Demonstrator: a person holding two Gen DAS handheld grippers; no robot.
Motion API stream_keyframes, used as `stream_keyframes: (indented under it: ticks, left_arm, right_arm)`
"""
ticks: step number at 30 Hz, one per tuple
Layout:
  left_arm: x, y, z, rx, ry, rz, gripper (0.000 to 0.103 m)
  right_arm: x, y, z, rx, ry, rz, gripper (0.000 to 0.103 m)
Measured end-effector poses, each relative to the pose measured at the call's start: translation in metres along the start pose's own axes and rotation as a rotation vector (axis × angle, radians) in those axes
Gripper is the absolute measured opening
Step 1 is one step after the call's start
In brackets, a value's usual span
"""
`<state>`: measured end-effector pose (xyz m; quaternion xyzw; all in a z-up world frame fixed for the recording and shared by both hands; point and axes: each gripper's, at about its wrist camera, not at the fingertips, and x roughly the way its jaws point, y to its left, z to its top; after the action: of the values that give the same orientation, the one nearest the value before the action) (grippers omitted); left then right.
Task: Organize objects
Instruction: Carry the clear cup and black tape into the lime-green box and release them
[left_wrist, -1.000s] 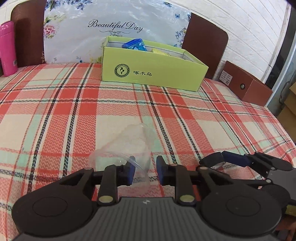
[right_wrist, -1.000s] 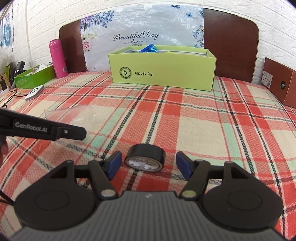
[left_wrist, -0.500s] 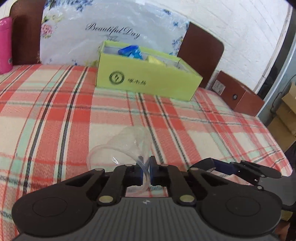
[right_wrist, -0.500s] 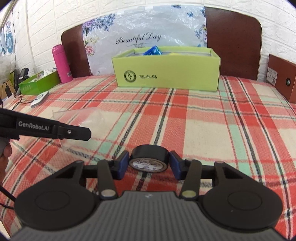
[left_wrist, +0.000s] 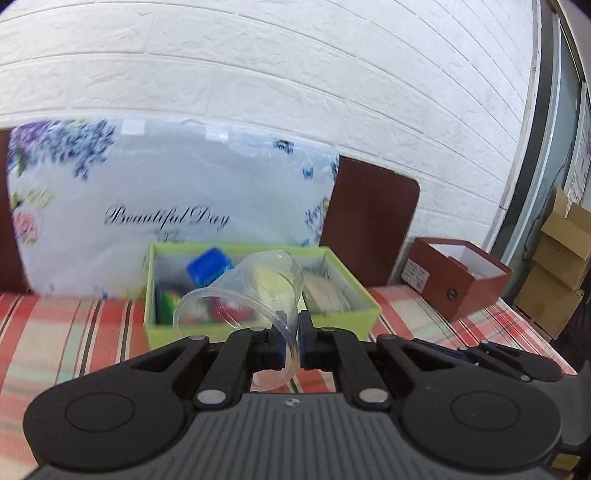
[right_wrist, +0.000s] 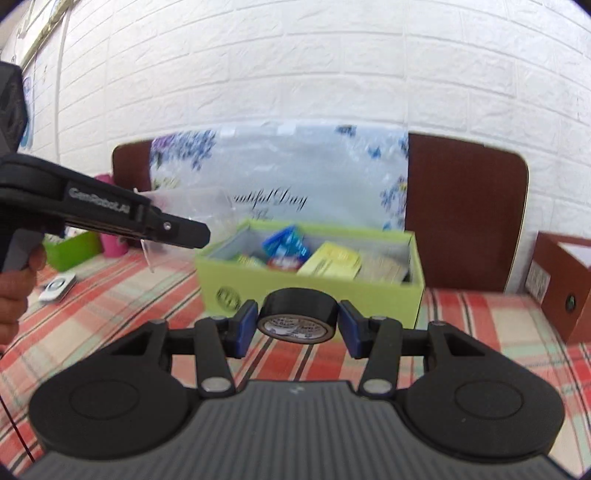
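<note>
My left gripper (left_wrist: 291, 341) is shut on the rim of a clear plastic cup (left_wrist: 258, 291) and holds it in the air, on its side, in front of the green box (left_wrist: 258, 326). My right gripper (right_wrist: 297, 325) is shut on a black roll of tape (right_wrist: 297, 314), lifted in front of the same green box (right_wrist: 314, 291). The box holds a blue packet (right_wrist: 286, 242), a yellow packet (right_wrist: 332, 260) and other small items. The left gripper with the cup also shows at the left of the right wrist view (right_wrist: 184, 230).
A floral "Beautiful Day" bag (left_wrist: 166, 218) leans on the brown headboard (right_wrist: 465, 214) behind the box. A brown box (left_wrist: 461, 277) stands at the right. A pink bottle (right_wrist: 110, 243), a green tray (right_wrist: 72, 249) and a small white device (right_wrist: 57, 288) sit at the left on the plaid cloth (right_wrist: 480, 325).
Both grippers closed, the left on the cup and the right on the tape, then lifted them off the cloth and moved toward the green box.
</note>
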<state>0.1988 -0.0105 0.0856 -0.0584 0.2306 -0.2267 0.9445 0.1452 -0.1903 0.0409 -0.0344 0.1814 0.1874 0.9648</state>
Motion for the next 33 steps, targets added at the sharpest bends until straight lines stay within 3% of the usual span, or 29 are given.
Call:
stream_keyframes:
  ticks: [4, 13, 14, 15, 16, 17, 18, 20, 28, 33]
  left_arm:
    - [0.045, 0.013, 0.021, 0.079, 0.01, -0.013, 0.006]
    - [0.105, 0.045, 0.025, 0.094, 0.063, -0.016, 0.006]
    - [0.107, 0.047, 0.022, 0.092, 0.069, -0.015, 0.014]
    - [0.108, 0.049, 0.019, 0.09, 0.083, -0.002, 0.035]
    - [0.107, 0.05, 0.016, 0.09, 0.095, 0.018, 0.049]
    - [0.104, 0.051, 0.012, 0.094, 0.094, 0.04, 0.073]
    - [0.099, 0.052, 0.008, 0.1, 0.072, 0.057, 0.078]
    - [0.09, 0.055, 0.002, 0.115, 0.053, 0.05, 0.078]
    - [0.053, 0.052, -0.008, 0.066, 0.021, 0.111, 0.079]
    - [0.009, 0.028, -0.008, 0.022, -0.031, 0.221, 0.091]
  right_arm:
    - [0.04, -0.015, 0.021, -0.003, -0.03, -0.037, 0.047]
    - [0.134, -0.029, 0.026, -0.037, -0.016, -0.077, 0.047]
    - [0.144, -0.029, 0.022, -0.044, 0.003, -0.074, 0.05]
    - [0.15, -0.028, 0.018, -0.055, 0.025, -0.08, 0.055]
    - [0.152, -0.027, 0.013, -0.065, 0.036, -0.092, 0.068]
    - [0.15, -0.026, 0.008, -0.07, 0.025, -0.098, 0.085]
    - [0.147, -0.026, 0.003, -0.07, 0.006, -0.102, 0.091]
    - [0.14, -0.025, -0.003, -0.081, -0.007, -0.113, 0.102]
    - [0.11, -0.02, 0.002, -0.063, -0.004, -0.126, 0.103]
    - [0.068, -0.014, 0.009, -0.047, -0.005, -0.131, 0.103]
